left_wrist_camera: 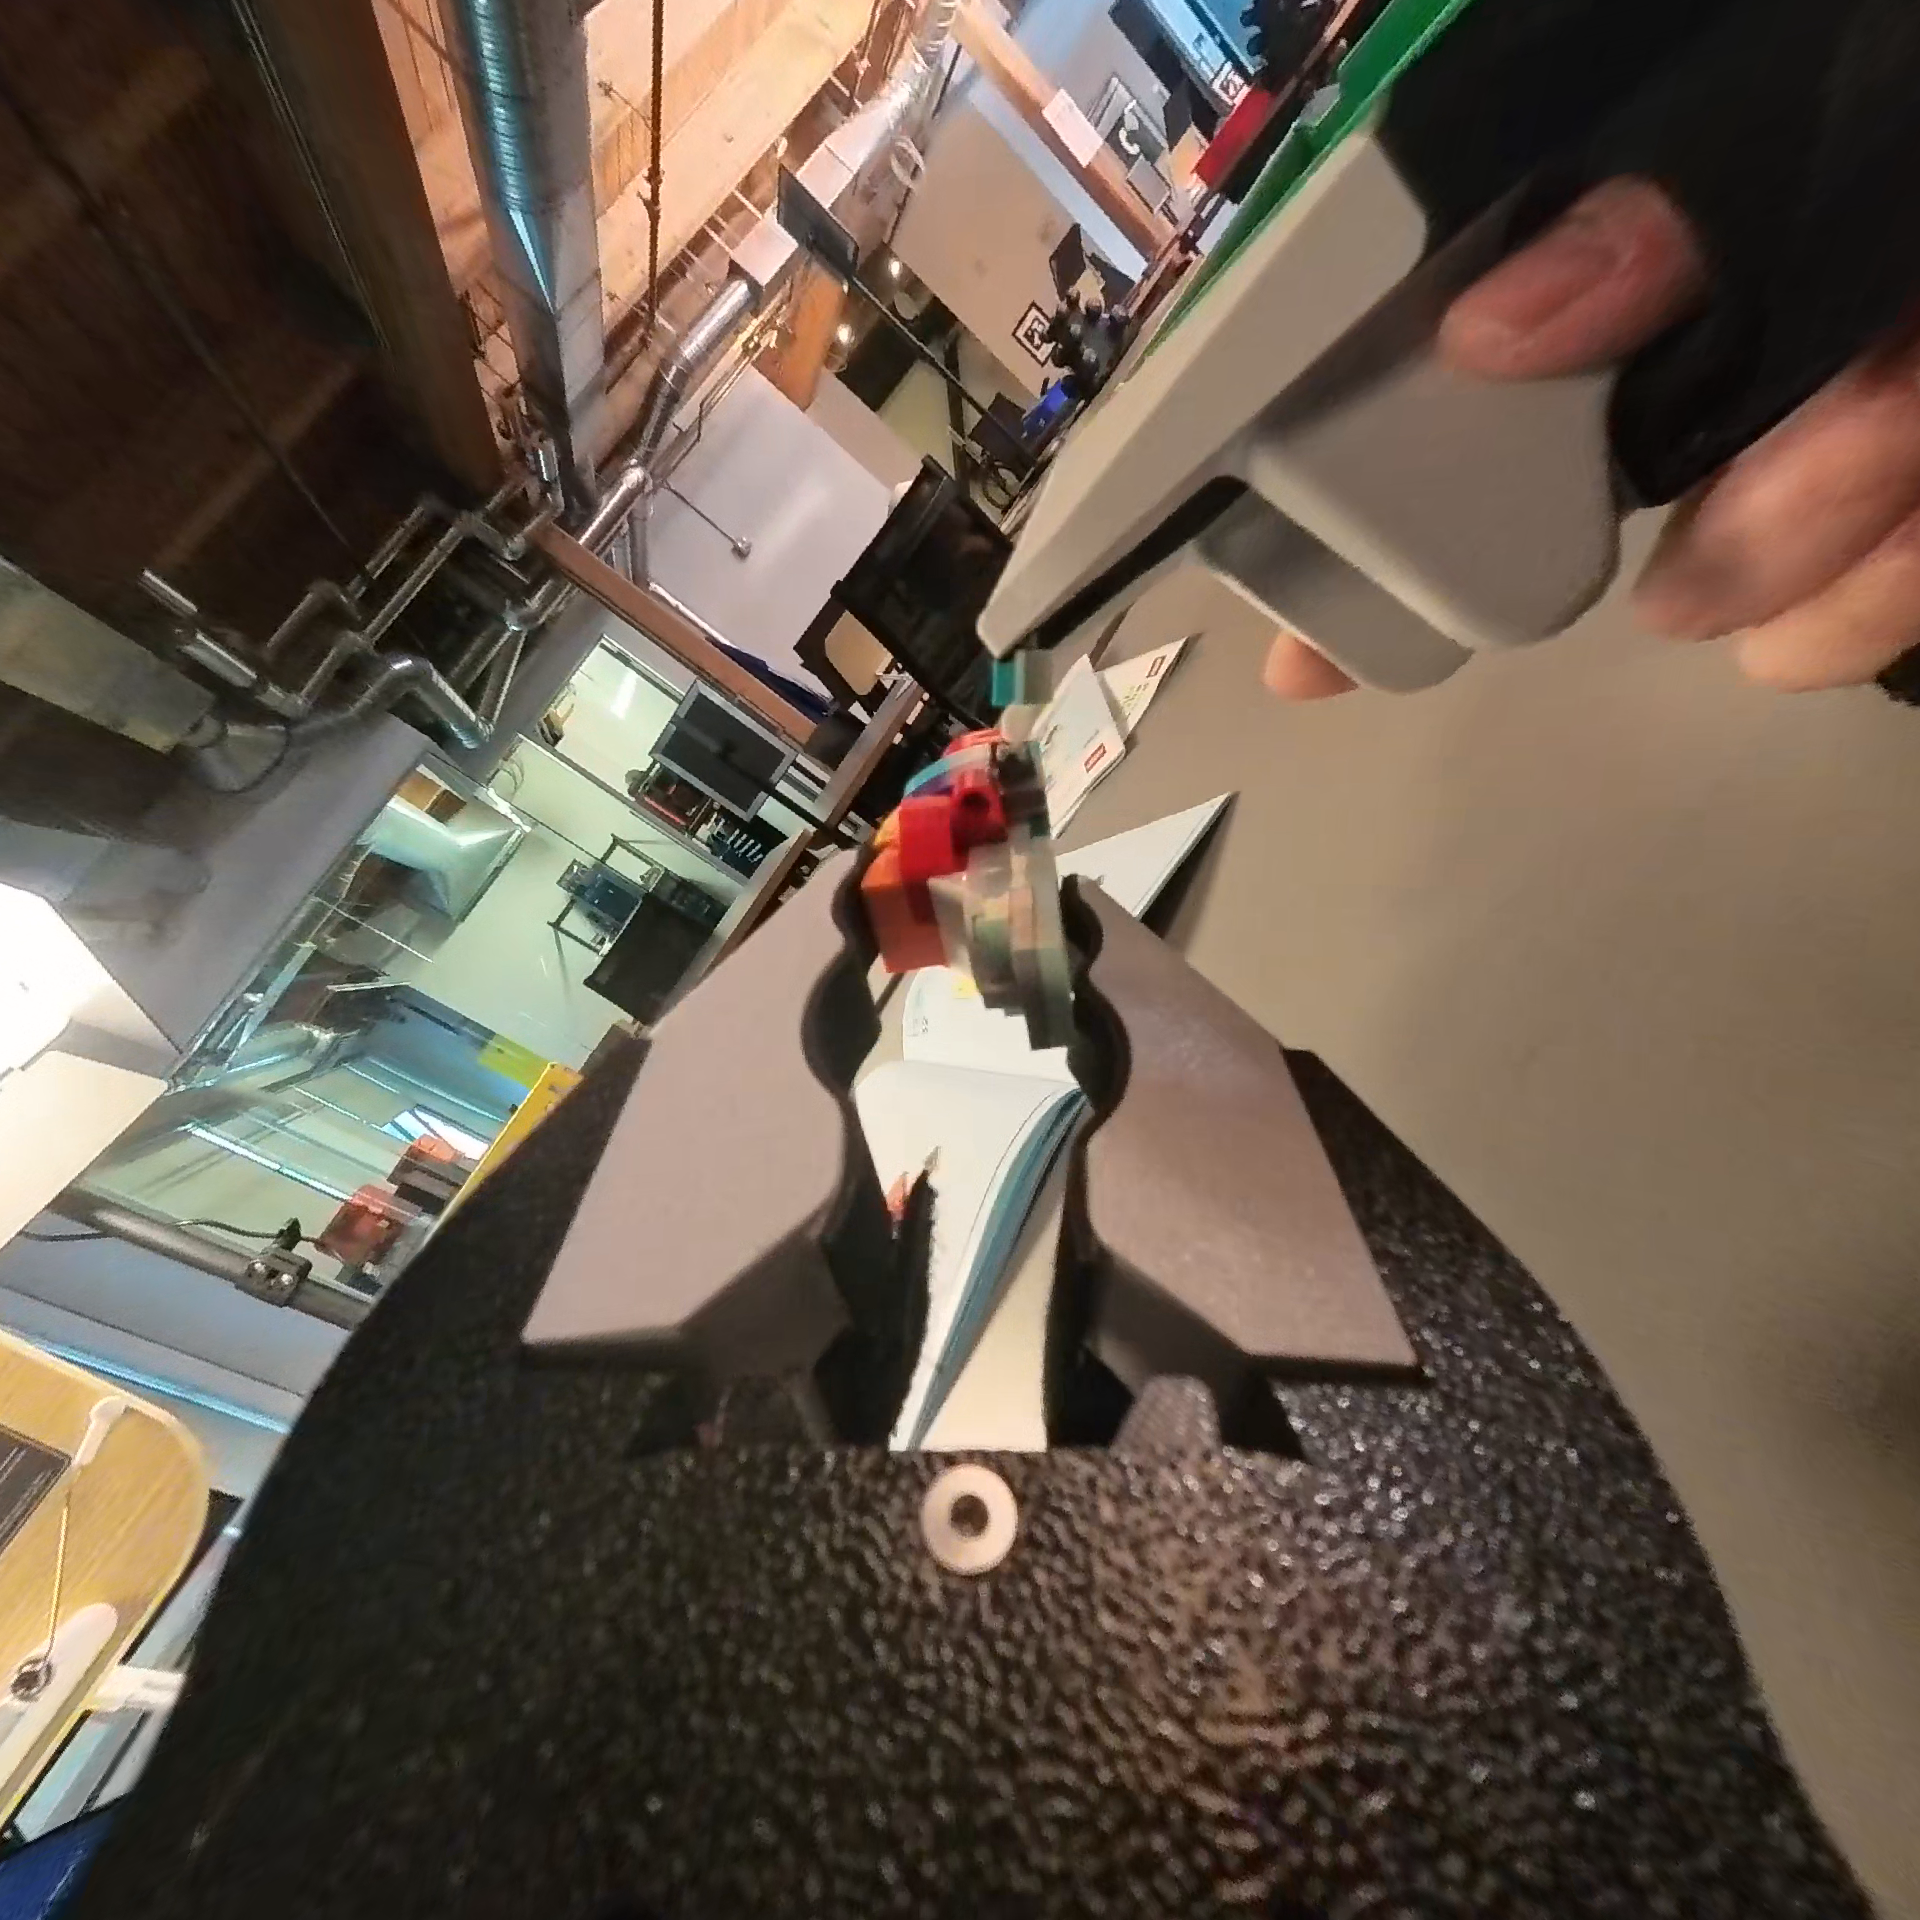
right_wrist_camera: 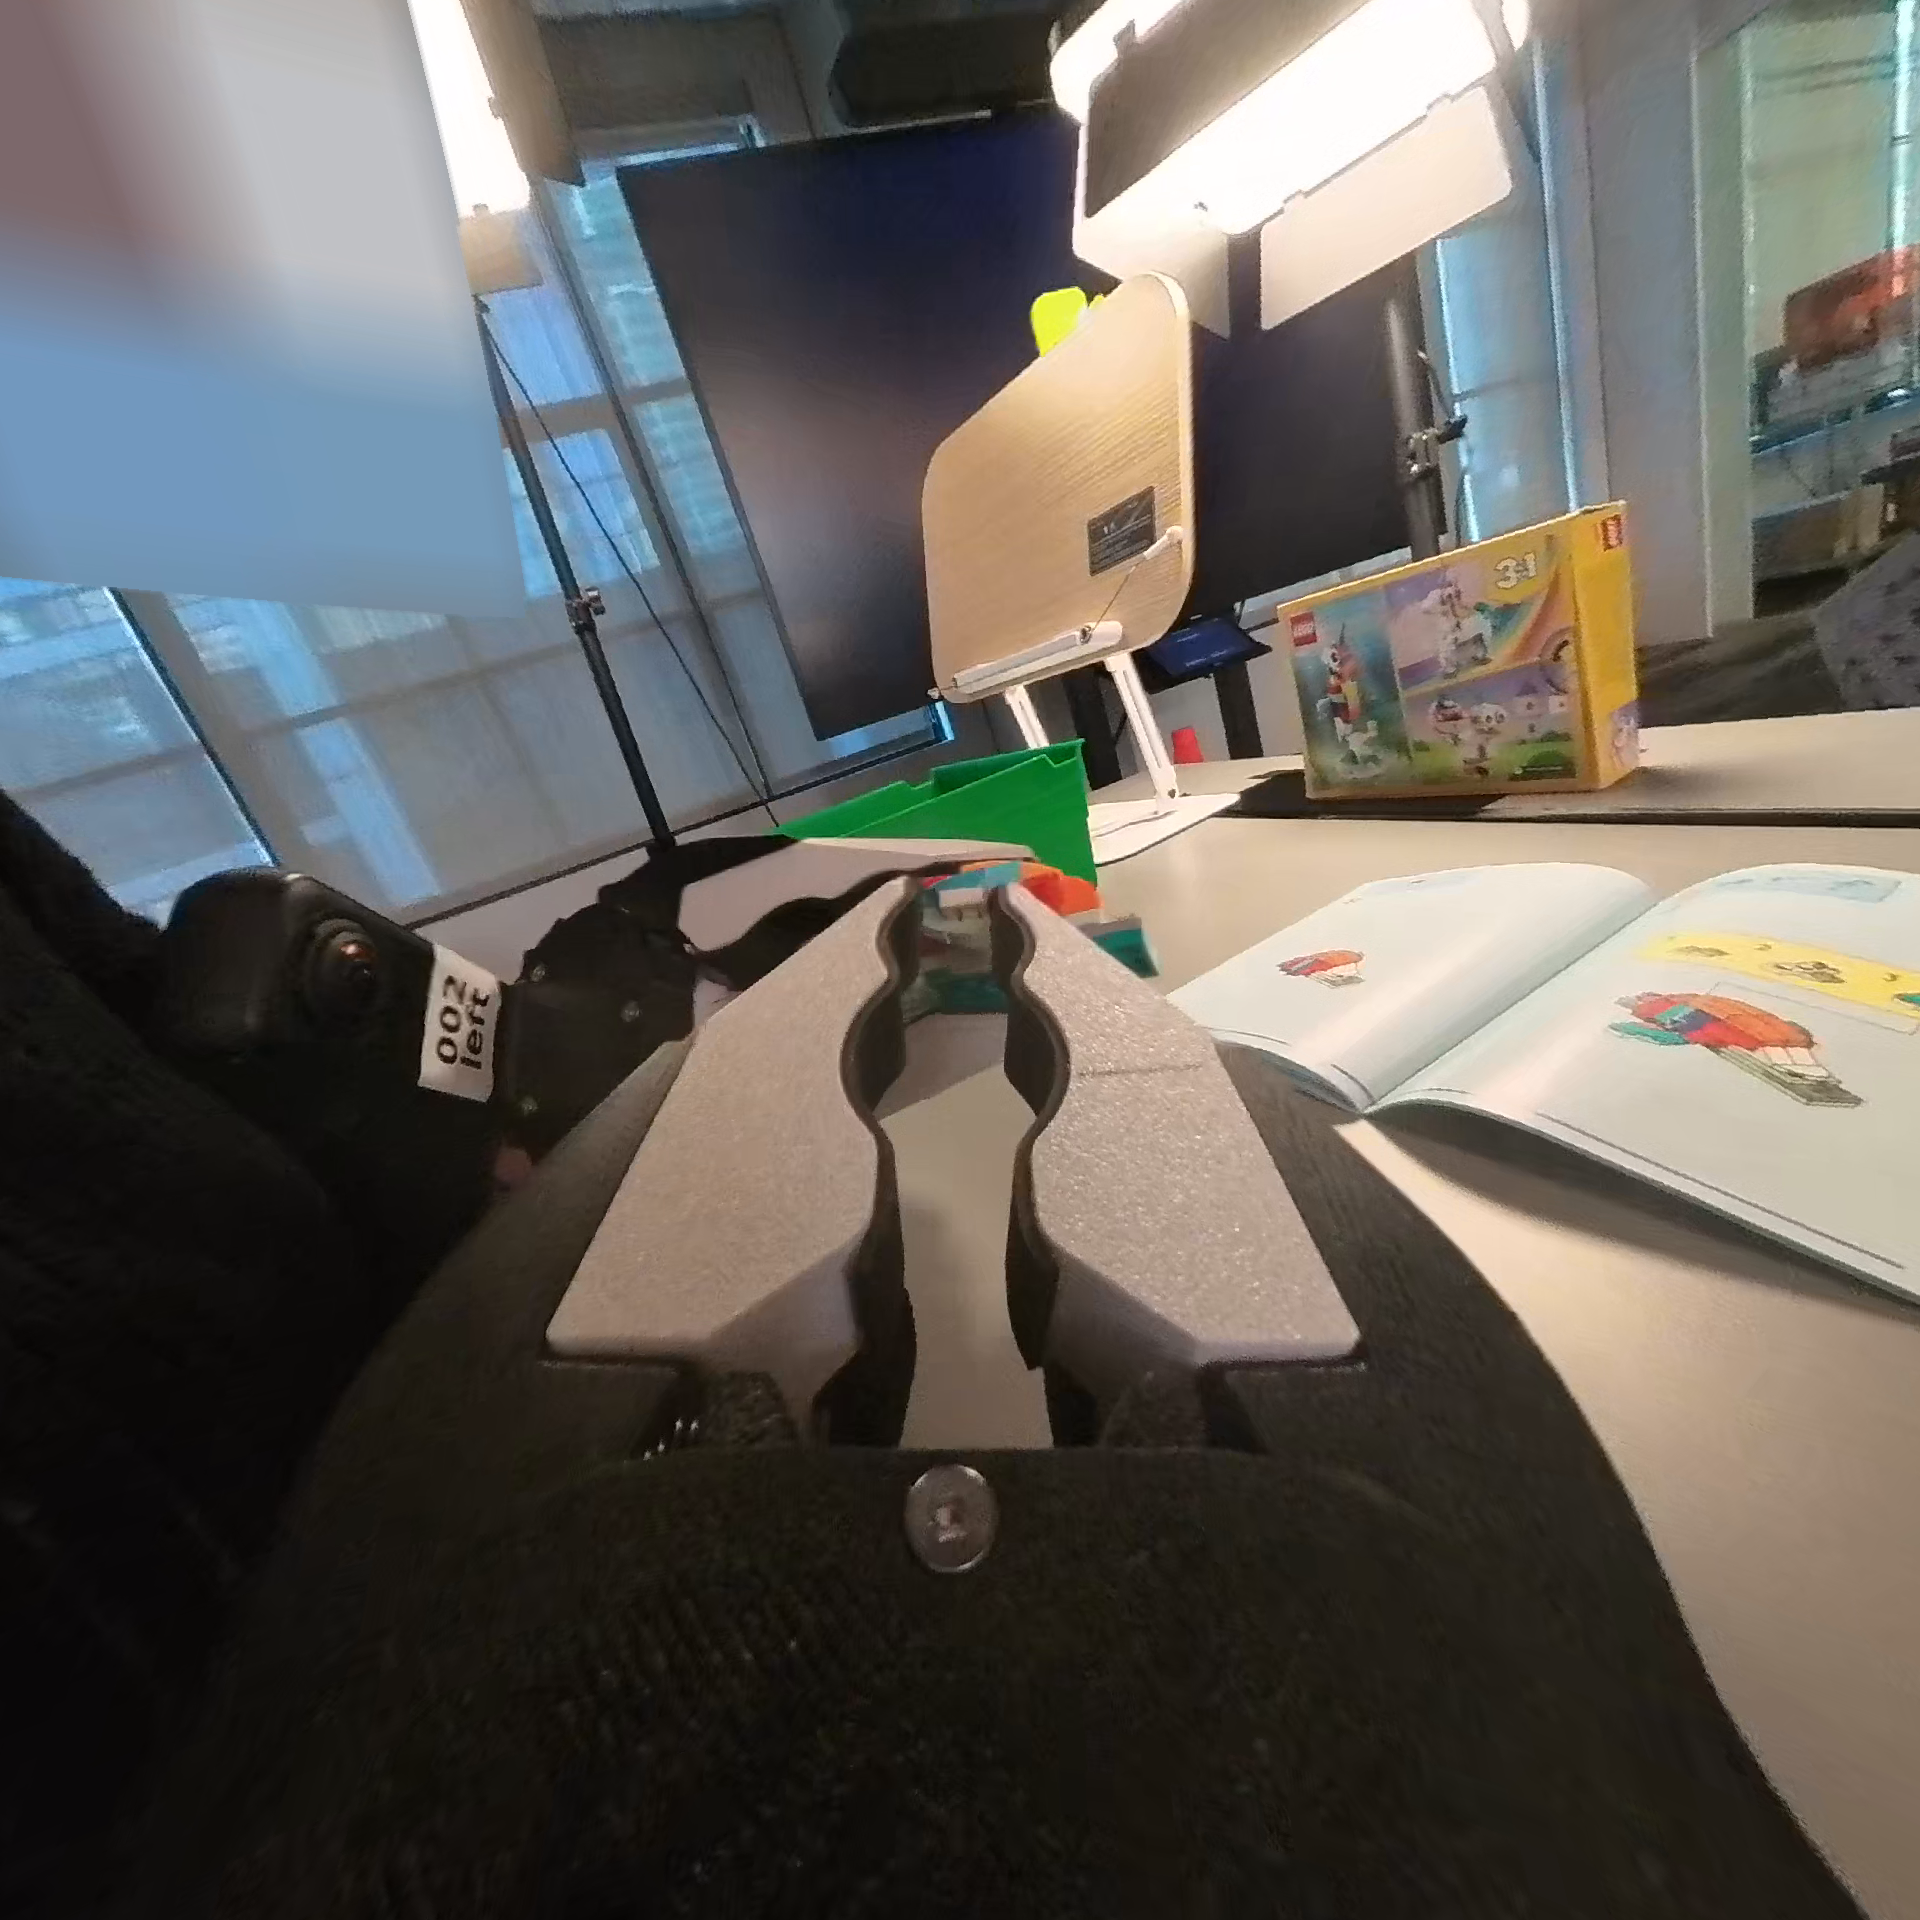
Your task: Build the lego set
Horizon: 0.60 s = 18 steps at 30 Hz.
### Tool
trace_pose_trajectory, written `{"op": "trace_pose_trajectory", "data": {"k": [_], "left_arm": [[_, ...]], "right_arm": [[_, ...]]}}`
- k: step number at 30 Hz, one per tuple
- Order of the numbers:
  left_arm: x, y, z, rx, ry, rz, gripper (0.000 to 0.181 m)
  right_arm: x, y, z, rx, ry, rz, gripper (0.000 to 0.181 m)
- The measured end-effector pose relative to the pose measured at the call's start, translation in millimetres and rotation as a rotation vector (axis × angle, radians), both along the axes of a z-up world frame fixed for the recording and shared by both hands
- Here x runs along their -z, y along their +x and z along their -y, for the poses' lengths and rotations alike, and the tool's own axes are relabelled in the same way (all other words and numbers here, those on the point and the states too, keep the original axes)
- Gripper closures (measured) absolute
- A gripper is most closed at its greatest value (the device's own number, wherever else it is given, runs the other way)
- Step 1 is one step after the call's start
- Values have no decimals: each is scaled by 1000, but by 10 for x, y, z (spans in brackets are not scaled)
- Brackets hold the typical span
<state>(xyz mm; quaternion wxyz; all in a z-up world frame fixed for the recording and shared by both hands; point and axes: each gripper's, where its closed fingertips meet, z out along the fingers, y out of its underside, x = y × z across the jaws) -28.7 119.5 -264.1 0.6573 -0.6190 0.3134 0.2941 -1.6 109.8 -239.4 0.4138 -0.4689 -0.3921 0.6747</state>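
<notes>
Holding the little lego model [left_wrist_camera: 961, 894] at their tips, the left tongs [left_wrist_camera: 971, 935] are squeezing in on it above the grey table [left_wrist_camera: 1558, 1039]. The right tongs [right_wrist_camera: 951, 904] are nearly closed, pinching a small teal piece [left_wrist_camera: 1006, 681] just beside the model (an open booklet [right_wrist_camera: 1558, 1039] is lying nearby, with a yellow box [right_wrist_camera: 1465, 665] farther back).

Right gripper [right_wrist_camera: 954, 891] fingers [right_wrist_camera: 769, 1132] pinching small teal brick [right_wrist_camera: 961, 884] at tips; open booklet [right_wrist_camera: 1558, 1039] on worktop [right_wrist_camera: 1558, 1403], right.
</notes>
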Motion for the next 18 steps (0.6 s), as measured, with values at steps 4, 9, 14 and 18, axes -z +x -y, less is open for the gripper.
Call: {"op": "trace_pose_trajectory", "data": {"k": [4,9,14,18], "left_arm": [[45,-9,-12,0,-18,4,149],[96,-55,-22,-26,-37,-27,150],[114,-58,-36,-29,-48,5,150],[132,-79,-41,-40,-45,-19,150]], "right_arm": [[22,-13,13,-14,-8,13,170],[84,-67,-11,23,10,68,170],[96,-70,-22,40,18,79,170],[122,-93,-32,52,23,104,170]]}}
